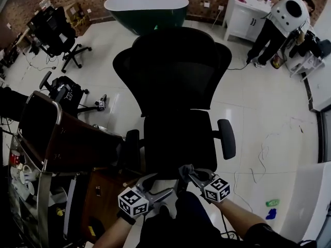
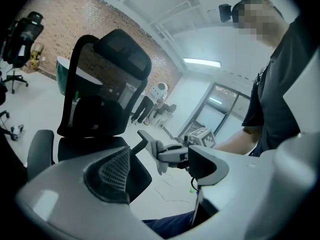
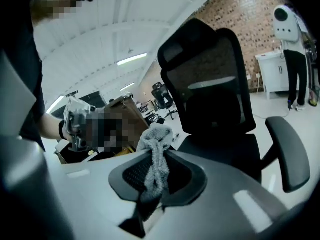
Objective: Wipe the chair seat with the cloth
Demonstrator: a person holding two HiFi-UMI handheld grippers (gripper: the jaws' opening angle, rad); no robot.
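Observation:
The black mesh office chair fills the middle of the head view, its seat (image 1: 178, 138) just beyond both grippers. My right gripper (image 1: 185, 173) is shut on a grey cloth (image 1: 181, 168) and hovers at the seat's front edge. In the right gripper view the cloth (image 3: 156, 141) hangs pinched between the jaws of that gripper (image 3: 159, 166), with the seat (image 3: 225, 144) behind. My left gripper (image 1: 156, 186) is held beside it, open with nothing between its jaws. The left gripper view looks across its own jaws (image 2: 160, 176) at the seat (image 2: 85, 146) and the cloth (image 2: 159, 156).
The chair's armrests (image 1: 226, 138) (image 1: 132, 146) flank the seat. A dark wooden cabinet (image 1: 77, 138) stands close on the left. Other office chairs (image 1: 57, 30), a green tub (image 1: 147, 6), a white cabinet (image 1: 243, 12) and a person (image 1: 282, 19) are farther off. Cables (image 1: 269, 143) lie on the floor.

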